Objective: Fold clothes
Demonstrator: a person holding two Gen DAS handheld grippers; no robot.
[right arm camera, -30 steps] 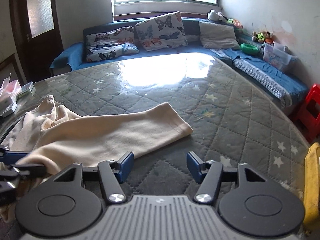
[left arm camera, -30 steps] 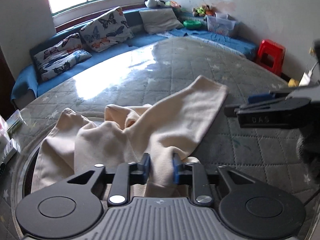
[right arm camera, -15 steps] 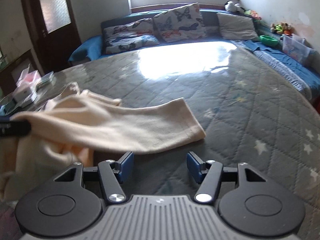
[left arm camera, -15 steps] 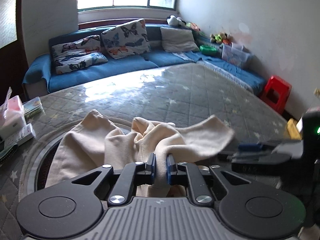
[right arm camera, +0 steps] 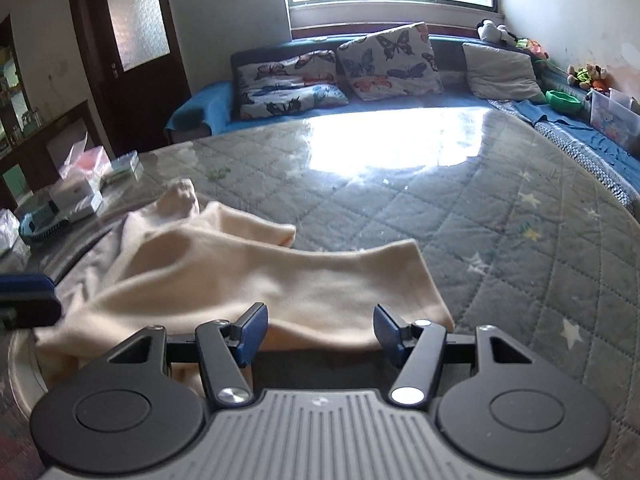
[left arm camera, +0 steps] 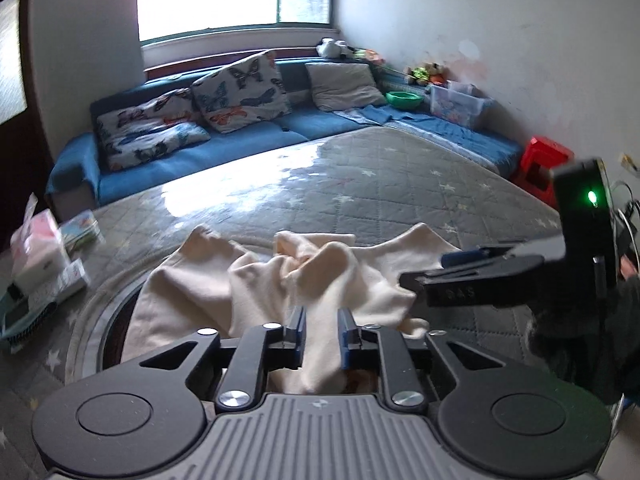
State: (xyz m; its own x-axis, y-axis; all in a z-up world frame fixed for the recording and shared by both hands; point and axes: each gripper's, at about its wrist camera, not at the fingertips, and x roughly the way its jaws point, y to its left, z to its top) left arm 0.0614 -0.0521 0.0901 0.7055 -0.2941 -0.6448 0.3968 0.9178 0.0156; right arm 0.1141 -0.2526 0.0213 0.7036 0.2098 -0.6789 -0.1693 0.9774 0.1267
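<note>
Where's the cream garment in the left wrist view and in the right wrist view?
Left wrist: garment bunched at lower centre, a fold between the left gripper fingers.
Right wrist: garment spread across lower left to centre, just beyond the open right gripper.
Shared landmark: butterfly pillow on the blue sofa.

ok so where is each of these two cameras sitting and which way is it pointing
Left wrist: sits on the left tool, looking forward over the cream garment toward the blue sofa and window; its own fingers grip a fold, and the right tool reaches in from the right.
Right wrist: sits on the right tool, facing the same sofa and the door; its fingers stand open over the garment, and a bit of the left tool shows at the left edge.
Shared: garment, quilted surface, butterfly cushions, window.
</note>
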